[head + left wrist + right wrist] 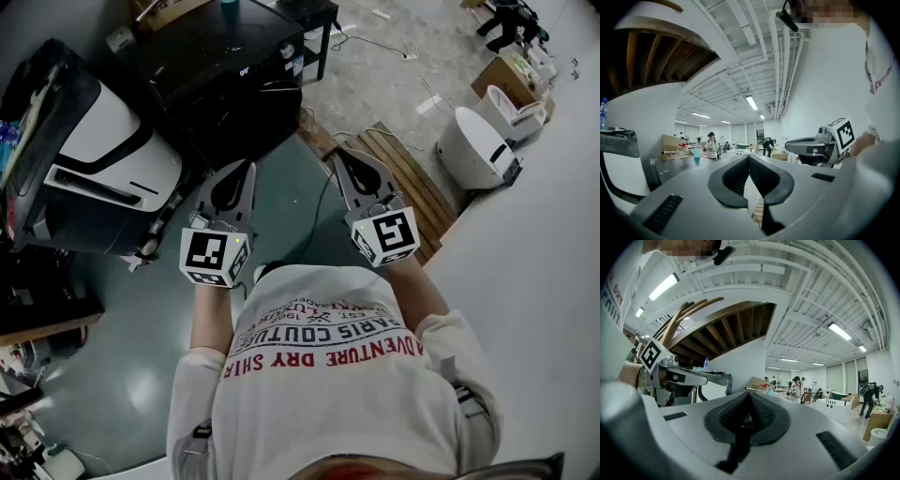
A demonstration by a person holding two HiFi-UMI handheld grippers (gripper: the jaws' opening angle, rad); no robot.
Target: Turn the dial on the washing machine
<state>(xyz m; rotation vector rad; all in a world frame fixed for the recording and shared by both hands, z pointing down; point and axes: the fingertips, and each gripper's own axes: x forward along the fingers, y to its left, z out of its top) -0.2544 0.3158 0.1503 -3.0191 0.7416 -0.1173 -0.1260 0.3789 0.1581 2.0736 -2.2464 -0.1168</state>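
While the head view places the white, black-trimmed washing machine point(98, 155) left of the grey left gripper point(246, 169), its dial is indiscernible. Left gripper view: jaws together, empty. Right gripper view: grey right gripper point(749, 397) likewise. Shut jaws would likely glance off the dial.

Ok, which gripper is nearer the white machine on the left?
Left. The left gripper sits just right of the white machine; the right gripper is farther right, beyond it.
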